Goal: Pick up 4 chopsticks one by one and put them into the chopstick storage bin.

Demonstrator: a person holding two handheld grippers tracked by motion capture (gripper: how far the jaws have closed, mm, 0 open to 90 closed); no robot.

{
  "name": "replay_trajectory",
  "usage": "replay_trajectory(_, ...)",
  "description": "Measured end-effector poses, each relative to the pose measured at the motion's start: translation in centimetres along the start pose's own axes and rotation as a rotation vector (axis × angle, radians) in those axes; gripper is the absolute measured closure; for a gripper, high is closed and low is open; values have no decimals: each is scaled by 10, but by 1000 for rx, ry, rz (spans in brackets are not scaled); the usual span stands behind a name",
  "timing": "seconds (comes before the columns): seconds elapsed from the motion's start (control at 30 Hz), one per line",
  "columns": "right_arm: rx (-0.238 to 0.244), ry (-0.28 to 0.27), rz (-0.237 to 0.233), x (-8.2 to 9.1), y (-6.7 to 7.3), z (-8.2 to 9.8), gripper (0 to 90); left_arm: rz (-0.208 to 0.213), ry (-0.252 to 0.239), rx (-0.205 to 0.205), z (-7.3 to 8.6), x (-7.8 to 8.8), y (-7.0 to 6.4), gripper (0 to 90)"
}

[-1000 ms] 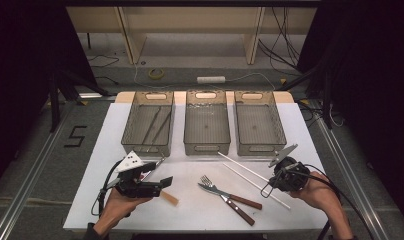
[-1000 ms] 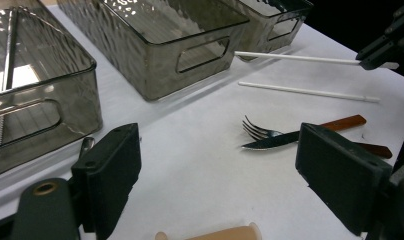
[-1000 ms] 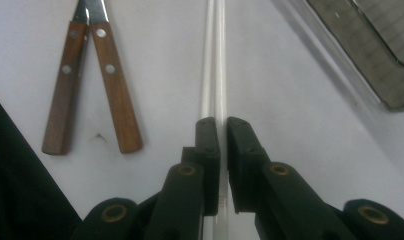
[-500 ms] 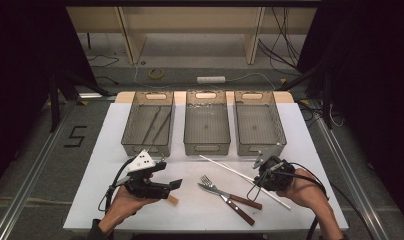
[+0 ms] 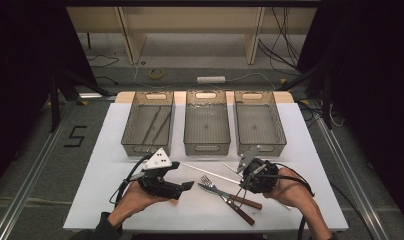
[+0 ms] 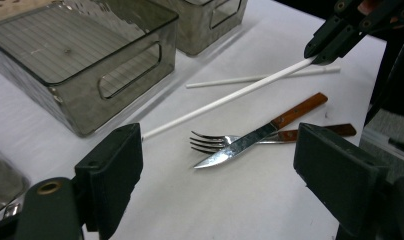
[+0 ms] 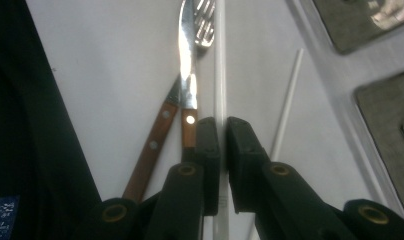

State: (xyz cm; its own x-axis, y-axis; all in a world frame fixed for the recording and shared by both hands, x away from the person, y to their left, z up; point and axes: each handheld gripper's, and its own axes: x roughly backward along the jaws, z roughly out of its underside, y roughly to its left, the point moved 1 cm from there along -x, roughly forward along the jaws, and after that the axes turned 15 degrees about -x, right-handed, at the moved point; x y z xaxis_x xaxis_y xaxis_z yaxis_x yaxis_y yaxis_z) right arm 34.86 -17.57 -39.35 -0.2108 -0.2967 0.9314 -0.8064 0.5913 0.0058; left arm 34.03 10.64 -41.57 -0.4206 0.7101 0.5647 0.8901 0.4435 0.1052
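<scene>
right gripper [image 5: 243, 181] is clamped on a long white stick [image 7: 220, 75], pinched between its two jaws and running out over the fork [image 5: 213, 186] and knife [image 6: 250, 142], which lie crossed on the white table [image 5: 105, 170]. a second white stick [image 6: 260, 77] lies just behind the fork. left gripper [image 6: 217, 165] has its jaws spread wide, nothing in them, near the fork. three grey bins [image 5: 207, 127] sit behind it all.

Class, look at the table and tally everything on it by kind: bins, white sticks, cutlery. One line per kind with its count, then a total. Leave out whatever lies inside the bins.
Grey plastic bins: 3
White sticks, one clamped in the right gripper, one lying on the table: 2
Forks: 1
Knives: 1
Total: 7
</scene>
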Motion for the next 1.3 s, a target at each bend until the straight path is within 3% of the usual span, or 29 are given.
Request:
replay_trajectory(0.37, 79, 5, -19, -5, 17, -17, 851, 42, 126, -107, -2, -16, -7, 239)
replay_trajectory(0.7, 135, 5, -34, -5, 31, -25, 851, 68, 226, -209, -1, -25, -13, 372)
replay_trajectory(1.0, 159, 10, -50, -4, 39, -28, 851, 77, 265, -266, -2, -29, -18, 489)
replay_trajectory(1.3, 215, 10, -57, -3, 42, -29, 851, 88, 294, -329, -2, -31, -22, 634)
